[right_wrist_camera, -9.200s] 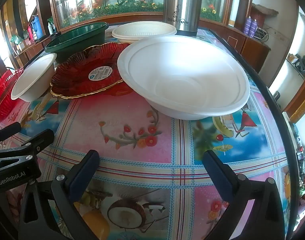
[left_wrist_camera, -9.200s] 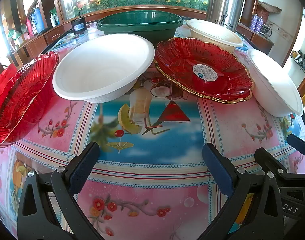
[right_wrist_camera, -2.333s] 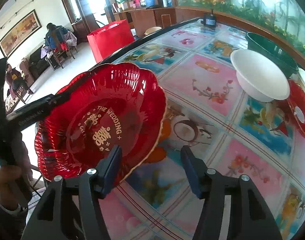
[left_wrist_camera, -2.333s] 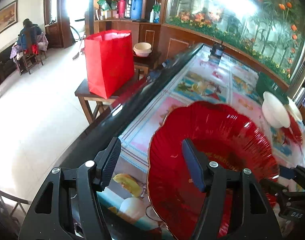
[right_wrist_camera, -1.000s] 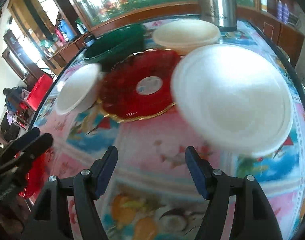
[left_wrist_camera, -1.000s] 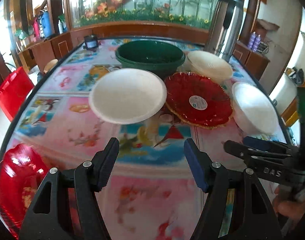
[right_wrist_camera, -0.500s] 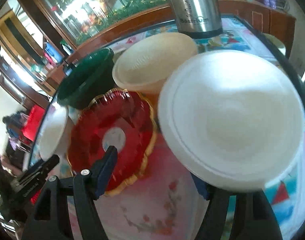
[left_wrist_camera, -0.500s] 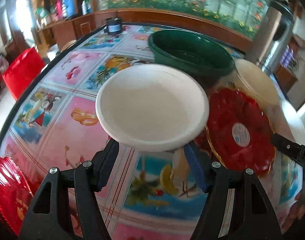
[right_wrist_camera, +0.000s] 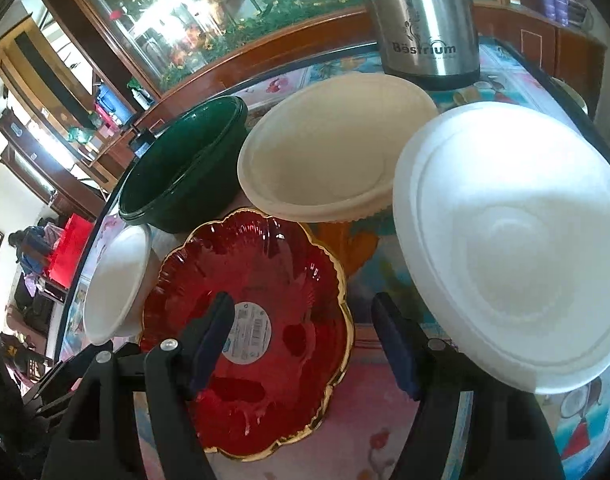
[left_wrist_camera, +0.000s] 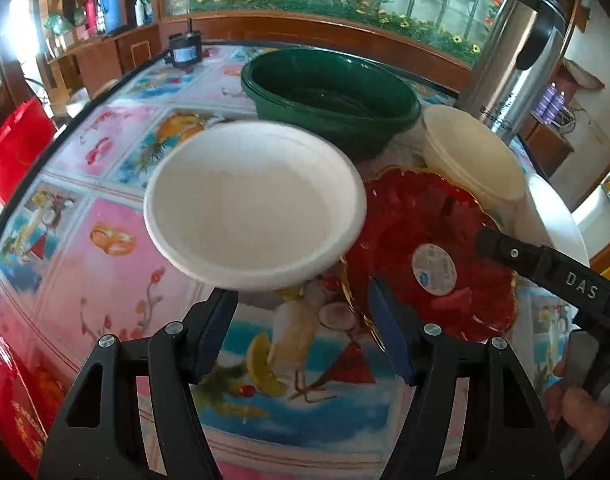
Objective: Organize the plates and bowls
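A white foam bowl sits on the table just beyond my left gripper, which is open with nothing between its fingers. To its right lies a red gold-rimmed plate with a round sticker. My right gripper hovers open over that red plate; its left finger is over the plate and the plate's right rim shows between the jaws, untouched. A large white bowl stands to the right, a cream bowl behind. Stacked red plates lie at the table's near left edge.
A dark green basin stands behind the white bowl, a steel thermos at the back right. The right gripper's black body reaches in over the red plate. A small black device sits at the far edge. Patterned tablecloth is bare at left.
Both grippers have come closer to the dishes. The left one has closed in on the white bowl; the right one has swung over the red gold-rimmed plate. Both stay open.
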The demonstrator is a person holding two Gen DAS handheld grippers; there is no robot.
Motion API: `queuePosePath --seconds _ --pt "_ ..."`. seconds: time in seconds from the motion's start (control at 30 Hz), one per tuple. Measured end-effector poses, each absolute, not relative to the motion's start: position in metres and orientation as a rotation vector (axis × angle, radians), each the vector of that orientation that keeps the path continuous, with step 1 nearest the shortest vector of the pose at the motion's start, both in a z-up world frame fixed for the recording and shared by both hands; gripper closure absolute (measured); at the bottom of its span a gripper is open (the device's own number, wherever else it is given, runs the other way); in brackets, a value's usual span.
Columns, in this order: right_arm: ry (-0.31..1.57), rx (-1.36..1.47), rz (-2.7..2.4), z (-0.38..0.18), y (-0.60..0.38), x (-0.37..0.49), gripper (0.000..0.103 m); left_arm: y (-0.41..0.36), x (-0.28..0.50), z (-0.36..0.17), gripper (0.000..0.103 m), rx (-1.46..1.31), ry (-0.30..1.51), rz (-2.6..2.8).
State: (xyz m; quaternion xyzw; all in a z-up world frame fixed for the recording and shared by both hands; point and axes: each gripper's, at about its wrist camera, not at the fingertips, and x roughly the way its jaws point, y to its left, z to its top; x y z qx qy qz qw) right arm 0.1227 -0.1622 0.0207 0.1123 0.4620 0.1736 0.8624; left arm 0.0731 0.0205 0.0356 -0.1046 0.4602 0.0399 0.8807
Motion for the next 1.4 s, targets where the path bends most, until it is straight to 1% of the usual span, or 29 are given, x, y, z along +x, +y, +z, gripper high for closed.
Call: queuePosePath --seconds 0.2,0.33,0.7,0.8,0.87,1.03,1.13,1.17,1.2,1.23,1.27,1.3,1.4 --pt "0.978 0.23 0.374 0.02 -0.169 0.121 0.032 0.013 0.069 0.034 0.035 -0.24 0.983 0.035" --pt "0.983 0.233 0.381 0.019 -0.171 0.121 0.035 0.008 0.071 0.033 0.035 -0.221 0.983 0.042" --pt "0.987 0.197 0.37 0.02 -0.169 0.121 0.035 0.009 0.083 0.029 0.035 -0.203 0.989 0.066" --pt "0.991 0.192 0.372 0.02 -0.169 0.123 0.043 0.005 0.087 0.031 0.035 -0.183 0.982 0.069" --pt "0.992 0.19 0.373 0.019 -0.17 0.125 0.054 0.001 0.09 0.032 0.035 -0.169 0.984 0.071" --pt "0.998 0.188 0.369 0.018 -0.174 0.128 0.067 -0.005 0.095 0.03 0.035 -0.154 0.977 0.057" --pt "1.003 0.181 0.379 0.017 -0.175 0.128 0.075 -0.004 0.098 0.026 0.036 -0.206 0.977 0.009" --pt "1.006 0.175 0.383 0.017 -0.175 0.126 0.077 -0.004 0.1 0.024 0.04 -0.216 0.987 0.009" --pt "1.011 0.163 0.387 0.016 -0.173 0.125 0.077 -0.004 0.103 0.021 0.058 -0.222 1.002 0.001" --pt "1.012 0.154 0.391 0.016 -0.172 0.123 0.079 -0.005 0.106 0.017 0.07 -0.224 1.027 -0.017" --pt "1.013 0.149 0.394 0.017 -0.171 0.122 0.081 -0.007 0.106 0.016 0.073 -0.204 1.028 -0.017" --pt "1.014 0.135 0.398 0.017 -0.17 0.12 0.082 -0.009 0.106 0.017 0.079 -0.177 1.018 -0.007" --pt "1.01 0.107 0.391 0.017 -0.168 0.117 0.082 -0.007 0.106 0.016 0.08 -0.178 1.021 -0.012"
